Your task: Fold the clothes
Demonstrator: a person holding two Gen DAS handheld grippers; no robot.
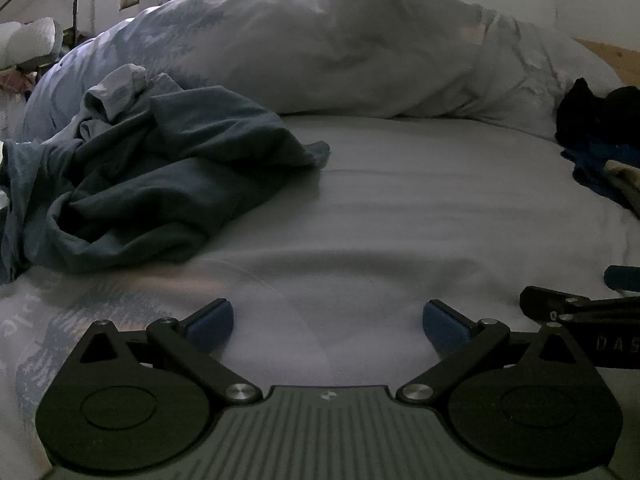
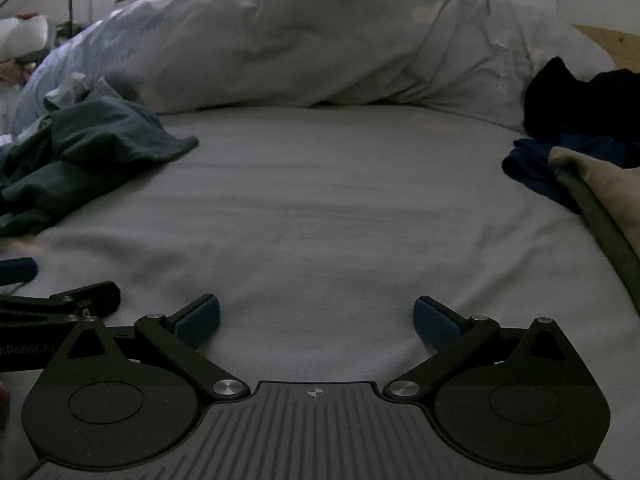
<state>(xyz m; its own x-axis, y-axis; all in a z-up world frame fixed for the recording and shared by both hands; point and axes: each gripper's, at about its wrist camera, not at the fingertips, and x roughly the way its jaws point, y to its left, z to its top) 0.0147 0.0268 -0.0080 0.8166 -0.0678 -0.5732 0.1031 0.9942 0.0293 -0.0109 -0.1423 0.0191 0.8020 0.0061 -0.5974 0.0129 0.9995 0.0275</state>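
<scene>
Two grippers hover side by side over a bed (image 1: 400, 200), each empty with its fingers spread wide apart: the left gripper (image 1: 328, 326) and the right gripper (image 2: 316, 322). Neither touches any cloth. The task's thing, a crumpled blue-grey garment (image 1: 168, 172), lies in a heap on the sheet, forward and to the left of both grippers and well apart from them; the right wrist view shows the same heap at its left edge. A small pale piece of cloth (image 1: 116, 90) sits on top of the heap. Behind it a bunched duvet (image 1: 320, 48) fills the far side of the bed. At the right lie a black garment (image 2: 580, 100), a dark blue garment (image 2: 532, 164) and a beige cloth (image 2: 600, 188), possibly already dealt with.

The step in hand appears to be the start: nothing is picked up, and the middle of the sheet is bare. The next move probably calls for reaching left to the heap, closing on an edge or corner, and drawing it onto the bare sheet to spread it flat.

Dim light hides seams and collar, so the kind of garment cannot be told. The heap is cut off at the left edge, and the right-hand pile at the right.
</scene>
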